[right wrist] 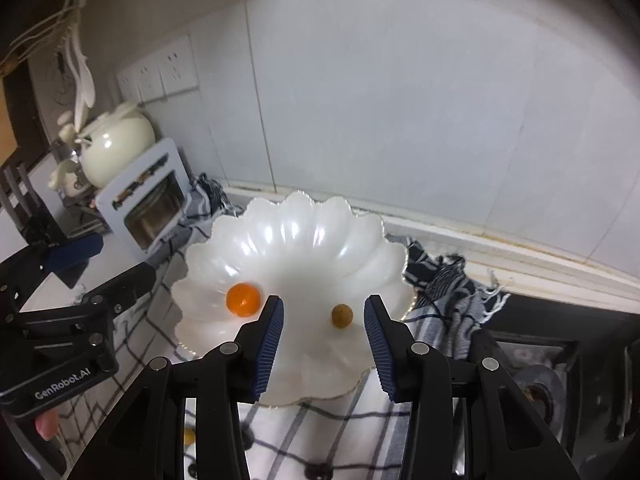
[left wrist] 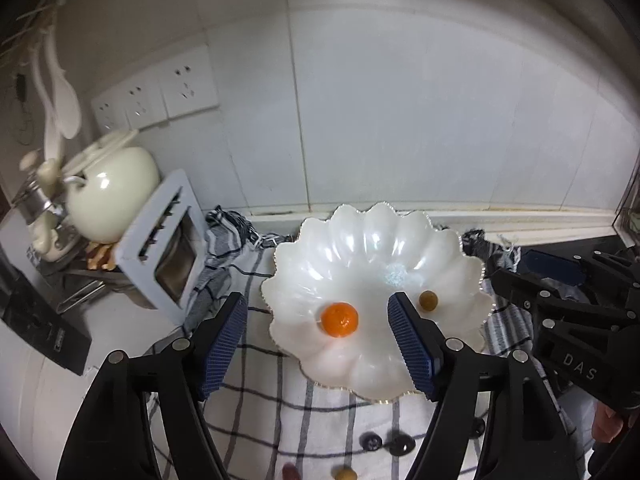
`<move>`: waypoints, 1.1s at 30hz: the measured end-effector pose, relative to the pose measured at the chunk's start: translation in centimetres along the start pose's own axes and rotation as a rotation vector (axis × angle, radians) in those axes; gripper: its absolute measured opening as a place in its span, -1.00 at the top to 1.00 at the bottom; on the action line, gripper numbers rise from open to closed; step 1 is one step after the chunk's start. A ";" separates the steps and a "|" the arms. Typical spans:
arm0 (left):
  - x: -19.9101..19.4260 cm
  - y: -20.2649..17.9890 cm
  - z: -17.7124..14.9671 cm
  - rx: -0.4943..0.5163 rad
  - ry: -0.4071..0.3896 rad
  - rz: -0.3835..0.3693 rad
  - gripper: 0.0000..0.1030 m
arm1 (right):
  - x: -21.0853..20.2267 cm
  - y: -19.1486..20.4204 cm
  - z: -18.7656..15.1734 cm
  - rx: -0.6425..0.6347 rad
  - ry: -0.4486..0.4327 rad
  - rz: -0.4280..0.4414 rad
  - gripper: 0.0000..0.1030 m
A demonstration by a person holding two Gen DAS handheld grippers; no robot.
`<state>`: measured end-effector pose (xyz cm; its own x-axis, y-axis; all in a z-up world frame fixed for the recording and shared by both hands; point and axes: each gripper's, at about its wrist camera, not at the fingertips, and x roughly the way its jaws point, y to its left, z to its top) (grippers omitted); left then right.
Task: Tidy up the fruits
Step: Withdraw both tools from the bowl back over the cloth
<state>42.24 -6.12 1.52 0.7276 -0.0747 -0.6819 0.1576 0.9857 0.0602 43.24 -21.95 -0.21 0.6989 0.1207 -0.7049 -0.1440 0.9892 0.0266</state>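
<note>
Reading "DAS" in white on the black body of the right gripper (left wrist: 532, 280) in the left wrist view; "GenRobot.AI" on the left gripper (right wrist: 100, 258) in the right wrist view. Both tongs stand open, nothing between the blue ribbed pads. Scalloped pearl-white glass bowl (left wrist: 376, 248) sits on a white checked cloth with dark lines (left wrist: 260, 408), its far rim near the wall ledge. Inside the bowl: round bright-orange fruit (left wrist: 339, 319) toward the left, small brown-yellow round fruit (left wrist: 428, 301) toward the right, well apart. Another small yellow-brown fruit (left wrist: 346, 474) lies on the cloth just in front of the bowl. Left of the bowl stands a white two-slot toaster (left wrist: 160, 248).
</note>
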 end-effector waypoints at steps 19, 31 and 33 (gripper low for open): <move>-10.4 1.3 -6.5 0.024 -0.143 0.033 -0.50 | -8.8 3.8 -6.2 -0.087 -0.139 0.002 0.16; -12.2 1.0 -10.8 0.035 -0.127 0.052 -0.50 | -10.5 4.1 -10.2 -0.101 -0.142 -0.017 0.16; -12.1 0.7 -11.6 0.039 -0.116 0.053 -0.50 | -10.3 4.0 -11.0 -0.102 -0.128 -0.032 0.16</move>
<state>25.87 -2.75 1.35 0.8077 -0.0415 -0.5882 0.1410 0.9822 0.1243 27.76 -20.20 -0.61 0.7870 0.1057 -0.6078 -0.1862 0.9800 -0.0706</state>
